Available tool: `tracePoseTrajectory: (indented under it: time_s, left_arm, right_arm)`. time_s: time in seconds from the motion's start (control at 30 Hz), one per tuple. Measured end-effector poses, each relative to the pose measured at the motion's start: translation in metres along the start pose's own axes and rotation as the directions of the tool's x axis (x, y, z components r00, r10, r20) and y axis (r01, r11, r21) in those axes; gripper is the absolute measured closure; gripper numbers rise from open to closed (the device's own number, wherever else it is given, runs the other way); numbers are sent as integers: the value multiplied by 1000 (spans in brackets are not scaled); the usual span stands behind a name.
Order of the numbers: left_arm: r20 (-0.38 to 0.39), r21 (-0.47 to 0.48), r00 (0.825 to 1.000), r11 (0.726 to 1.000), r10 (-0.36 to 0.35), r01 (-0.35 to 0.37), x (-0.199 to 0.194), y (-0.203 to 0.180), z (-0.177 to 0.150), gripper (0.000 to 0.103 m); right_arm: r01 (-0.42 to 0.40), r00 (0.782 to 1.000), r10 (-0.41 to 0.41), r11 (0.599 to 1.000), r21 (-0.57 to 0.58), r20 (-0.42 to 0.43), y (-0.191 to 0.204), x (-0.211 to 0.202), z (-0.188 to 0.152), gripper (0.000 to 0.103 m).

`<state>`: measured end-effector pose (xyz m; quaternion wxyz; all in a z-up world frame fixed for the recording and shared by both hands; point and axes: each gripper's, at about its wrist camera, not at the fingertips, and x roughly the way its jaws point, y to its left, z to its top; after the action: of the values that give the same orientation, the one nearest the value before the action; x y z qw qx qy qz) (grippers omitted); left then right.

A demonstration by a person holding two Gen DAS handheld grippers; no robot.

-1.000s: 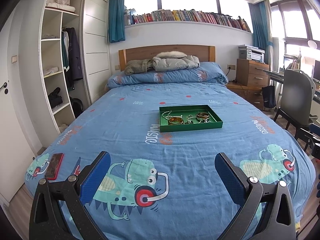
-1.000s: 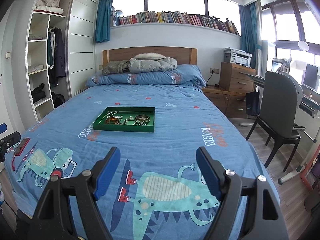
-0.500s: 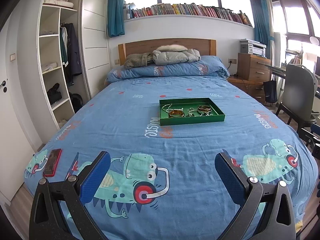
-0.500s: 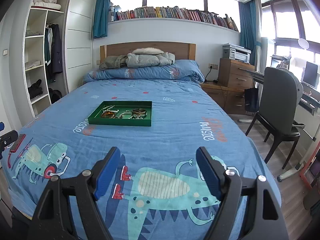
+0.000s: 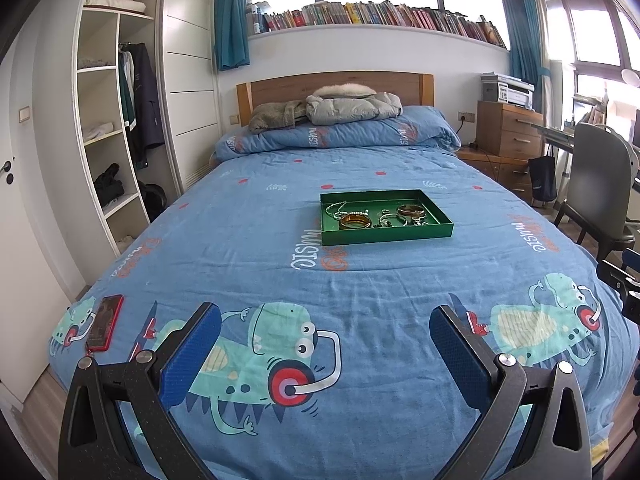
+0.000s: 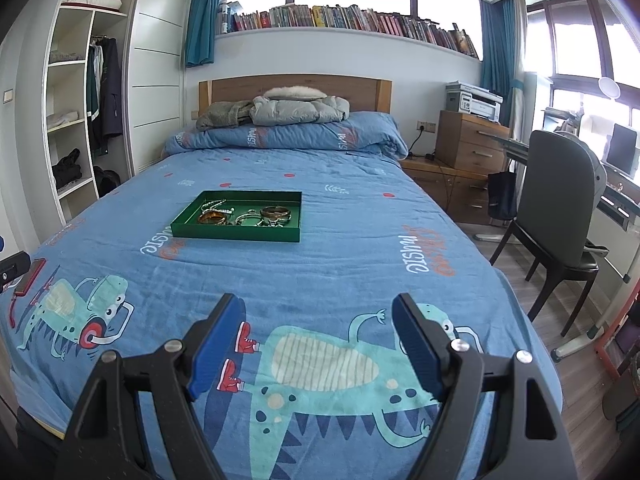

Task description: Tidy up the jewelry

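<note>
While the left tool (image 5: pixel 324 332) and right tool (image 6: pixel 318 322) hover with fingers apart and empty above the bed (image 5: pixel 280 280), the jewelry (image 5: pixel 378 216) lies in a green tray (image 5: pixel 386 236) mid-bed.

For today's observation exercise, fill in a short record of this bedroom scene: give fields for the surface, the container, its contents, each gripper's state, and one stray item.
surface: bed with blue dinosaur-print cover
container: green tray lying flat mid-bed
contents: amber bangle, second bangle, silver chain, small tangled pieces too small to tell
left gripper: open, empty, above the bed's near end
right gripper: open, empty, short of the tray
stray item: red phone near the bed's left edge
</note>
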<state>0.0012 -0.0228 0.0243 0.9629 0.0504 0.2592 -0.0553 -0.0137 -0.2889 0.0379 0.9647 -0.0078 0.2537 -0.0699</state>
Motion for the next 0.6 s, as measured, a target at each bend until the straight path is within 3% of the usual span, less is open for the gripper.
tracePoseTrajectory:
  time_s: [0.6]
  left_arm:
    - [-47,-5,998,999,35,-36,10,0,-4,1]
  right_arm:
    - [36,999,-37,999,28,11,-4,-2,-3,26]
